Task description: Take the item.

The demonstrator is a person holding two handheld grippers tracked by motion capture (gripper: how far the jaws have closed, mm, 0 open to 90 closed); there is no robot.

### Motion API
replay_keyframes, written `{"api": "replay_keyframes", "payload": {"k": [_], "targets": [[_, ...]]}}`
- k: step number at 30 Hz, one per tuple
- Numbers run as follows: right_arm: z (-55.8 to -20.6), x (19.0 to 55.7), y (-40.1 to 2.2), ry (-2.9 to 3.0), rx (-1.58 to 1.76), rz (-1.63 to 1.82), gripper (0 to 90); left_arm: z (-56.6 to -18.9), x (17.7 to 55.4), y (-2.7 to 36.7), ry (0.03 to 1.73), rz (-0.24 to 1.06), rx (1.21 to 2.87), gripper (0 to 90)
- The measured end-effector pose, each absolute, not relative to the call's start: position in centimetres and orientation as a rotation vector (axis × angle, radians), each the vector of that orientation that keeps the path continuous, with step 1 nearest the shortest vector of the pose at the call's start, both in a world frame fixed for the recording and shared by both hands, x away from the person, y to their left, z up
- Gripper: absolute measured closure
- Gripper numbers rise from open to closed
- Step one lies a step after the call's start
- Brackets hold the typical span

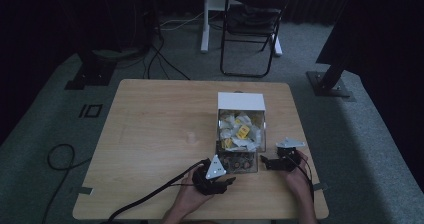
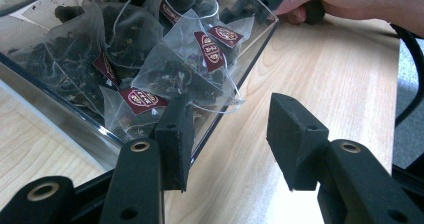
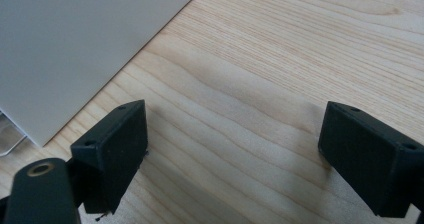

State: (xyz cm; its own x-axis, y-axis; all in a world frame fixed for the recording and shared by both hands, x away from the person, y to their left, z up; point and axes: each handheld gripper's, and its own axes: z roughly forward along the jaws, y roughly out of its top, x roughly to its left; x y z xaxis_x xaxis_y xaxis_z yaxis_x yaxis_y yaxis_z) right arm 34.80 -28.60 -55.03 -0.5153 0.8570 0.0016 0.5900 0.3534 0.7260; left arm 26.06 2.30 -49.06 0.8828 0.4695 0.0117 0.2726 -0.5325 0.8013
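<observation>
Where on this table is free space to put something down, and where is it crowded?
The wooden table is bare across its whole left half and along the far edge. It is crowded at the right near side: the clear box of tea bags, with the left gripper and right gripper beside it.

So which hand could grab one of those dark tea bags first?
Probably the left. The left gripper is open right at the clear box's corner, with the dark tea bags just ahead. The right gripper faces bare table beside the white box.
</observation>
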Motion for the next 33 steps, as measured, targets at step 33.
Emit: {"api": "replay_keyframes", "payload": {"k": [33], "targets": [[-55.03,34.80,-28.60,2.242,1.269,0.966,12.1,-48.29,26.52,1.78,0.584,0.379,2.093,77.8]]}}
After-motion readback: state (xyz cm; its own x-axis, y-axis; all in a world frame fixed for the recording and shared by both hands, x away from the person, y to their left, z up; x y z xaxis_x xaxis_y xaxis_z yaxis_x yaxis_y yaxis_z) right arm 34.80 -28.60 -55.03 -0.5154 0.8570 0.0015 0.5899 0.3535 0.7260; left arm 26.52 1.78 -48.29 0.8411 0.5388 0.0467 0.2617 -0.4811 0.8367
